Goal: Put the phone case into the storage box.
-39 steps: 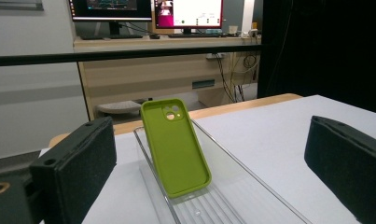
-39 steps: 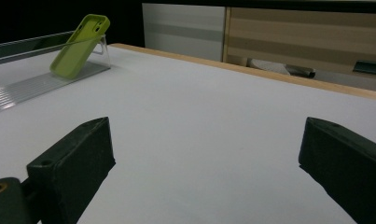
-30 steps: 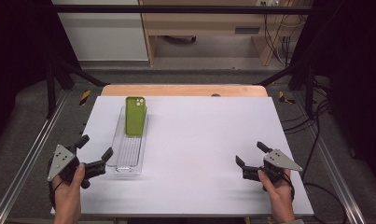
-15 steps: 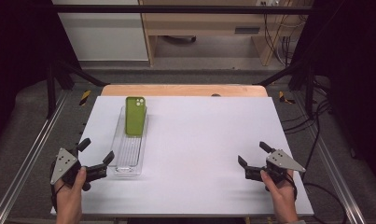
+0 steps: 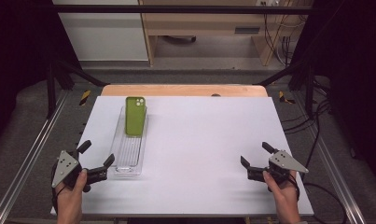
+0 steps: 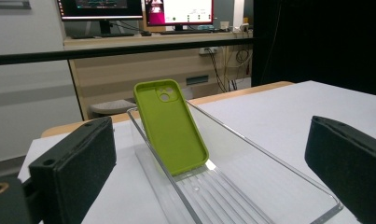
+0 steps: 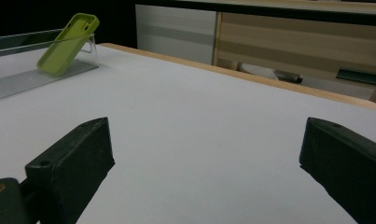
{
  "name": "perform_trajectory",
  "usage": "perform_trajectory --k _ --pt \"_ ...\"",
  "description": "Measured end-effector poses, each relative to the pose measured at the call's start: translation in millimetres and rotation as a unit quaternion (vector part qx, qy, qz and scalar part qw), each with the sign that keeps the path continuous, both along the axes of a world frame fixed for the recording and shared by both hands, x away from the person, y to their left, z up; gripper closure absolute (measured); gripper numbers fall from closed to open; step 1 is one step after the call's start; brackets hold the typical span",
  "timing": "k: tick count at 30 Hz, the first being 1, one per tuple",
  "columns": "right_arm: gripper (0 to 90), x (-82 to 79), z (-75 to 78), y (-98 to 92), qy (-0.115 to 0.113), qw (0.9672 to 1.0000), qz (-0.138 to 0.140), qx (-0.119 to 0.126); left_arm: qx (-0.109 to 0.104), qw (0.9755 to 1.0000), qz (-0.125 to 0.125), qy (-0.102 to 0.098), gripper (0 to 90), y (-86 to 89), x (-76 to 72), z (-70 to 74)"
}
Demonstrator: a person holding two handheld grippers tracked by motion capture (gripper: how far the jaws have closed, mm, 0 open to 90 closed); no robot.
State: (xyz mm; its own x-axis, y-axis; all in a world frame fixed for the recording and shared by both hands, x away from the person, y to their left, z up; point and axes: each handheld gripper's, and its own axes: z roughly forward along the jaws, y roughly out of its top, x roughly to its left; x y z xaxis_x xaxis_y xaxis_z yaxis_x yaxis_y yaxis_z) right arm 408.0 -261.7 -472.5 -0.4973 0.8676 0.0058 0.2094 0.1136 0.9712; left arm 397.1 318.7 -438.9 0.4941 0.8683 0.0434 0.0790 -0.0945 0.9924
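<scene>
A: Where is the green phone case (image 5: 135,115)?

B: It sits in the long clear tray (image 5: 128,156) on the left part of the white desk (image 5: 199,140). Its top leans on the tray's far end, so it stands tilted, with the camera holes up.

A: Why is it like that?

B: I think leaning makes it easy to grab. An edge sticks up.

A: What is the left gripper (image 5: 96,160) doing?

B: It is just beside the near end of the tray. Its 2 fingers (image 6: 76,165) are spread wide and hold nothing. It points along the tray at the case.

A: And the right gripper (image 5: 254,162)?

B: It is well apart from the tray, near the right edge. Its fingers (image 7: 71,163) are spread wide too, over bare desk.
</scene>
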Motion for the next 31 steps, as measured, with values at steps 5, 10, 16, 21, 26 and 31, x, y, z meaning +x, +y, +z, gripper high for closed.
perform_trajectory --k 5,10,16,21,26,31 --pt "2.9 -0.9 -0.3 -2.7 0.000 1.0000 -0.001 -0.001 -0.006 1.0000 0.000 0.003 1.3 1.9 -0.9 -5.7" --pt "2.9 -2.3 -0.6 -5.0 -0.001 1.0000 -0.002 0.000 -0.013 0.9999 0.000 -0.004 1.3 3.9 -3.6 -11.1" --pt "2.9 -2.3 -3.4 -7.9 0.003 1.0000 -0.004 -0.003 -0.021 0.9996 0.001 -0.017 1.3 2.8 -4.7 -15.9" --pt "2.9 -0.3 -7.4 -6.5 0.003 1.0000 -0.007 -0.006 -0.016 0.9994 -0.006 -0.032 1.3 -5.8 0.8 -14.5" --pt "2.9 1.8 -11.5 -3.0 -0.006 0.9997 -0.016 -0.015 -0.013 0.9991 -0.009 -0.040 1.3 -6.8 0.2 -14.7" --pt "3.0 3.6 -14.5 2.3 -0.001 0.9996 -0.018 -0.021 -0.017 0.9992 -0.004 -0.036 1.3 -0.9 -2.4 -17.4"
